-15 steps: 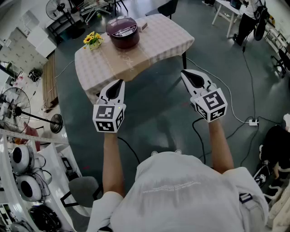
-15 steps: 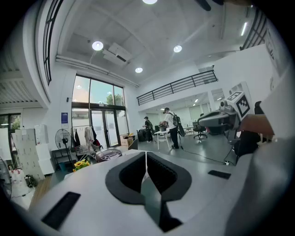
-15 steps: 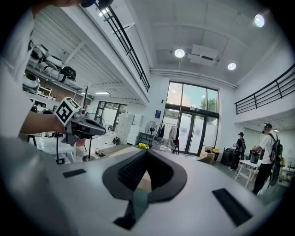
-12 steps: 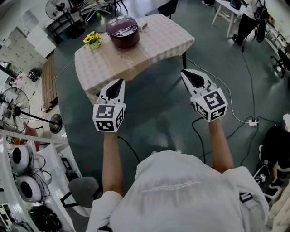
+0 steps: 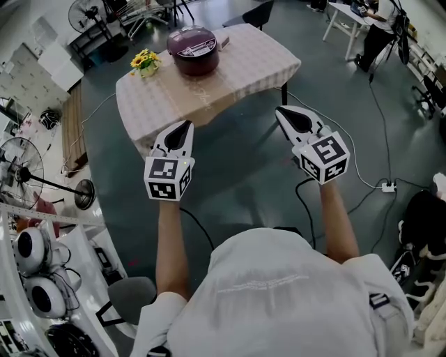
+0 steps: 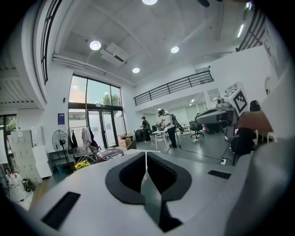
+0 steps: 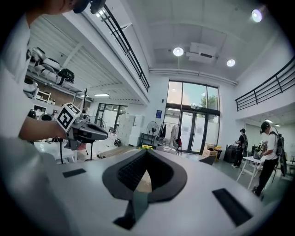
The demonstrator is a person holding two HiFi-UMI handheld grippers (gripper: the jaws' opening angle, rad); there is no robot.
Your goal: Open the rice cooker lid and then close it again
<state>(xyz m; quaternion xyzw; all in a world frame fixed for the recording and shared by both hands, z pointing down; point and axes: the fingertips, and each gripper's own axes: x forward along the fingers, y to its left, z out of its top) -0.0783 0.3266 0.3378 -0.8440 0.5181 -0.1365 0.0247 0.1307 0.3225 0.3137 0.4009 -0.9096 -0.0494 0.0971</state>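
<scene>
Two grippers are held out roughly level in front of the person, and both are closed all the way with nothing in them. In its own view the left gripper [image 6: 146, 154] shows its two dark pads meeting along a thin seam, with nothing caught between. The right gripper [image 7: 146, 152] shows the same in its own view, its pads pressed tip to tip on nothing.

From the head view the left gripper [image 5: 187, 125] hangs just short of the near edge of the table [image 5: 244, 66], toward its near left corner. The right gripper [image 5: 280, 111] is off the table's near right corner, over the grey floor. Neither one touches the table.

The rice cooker [image 5: 193, 50], dark maroon with its lid down, stands at the far side of the table, well apart from both grippers. A small bunch of yellow flowers [image 5: 144, 61] stands on the table just left of the cooker, near the far left corner. A checked cloth [image 5: 150, 104] covers the table, with a plain tan strip running down its middle.

A dark chair [image 5: 258, 12] stands beyond the table's far edge. A standing fan [image 5: 21, 164] is well off to the left of the table, and to the table's right a cable crosses the floor to a white power strip [image 5: 387, 187]
</scene>
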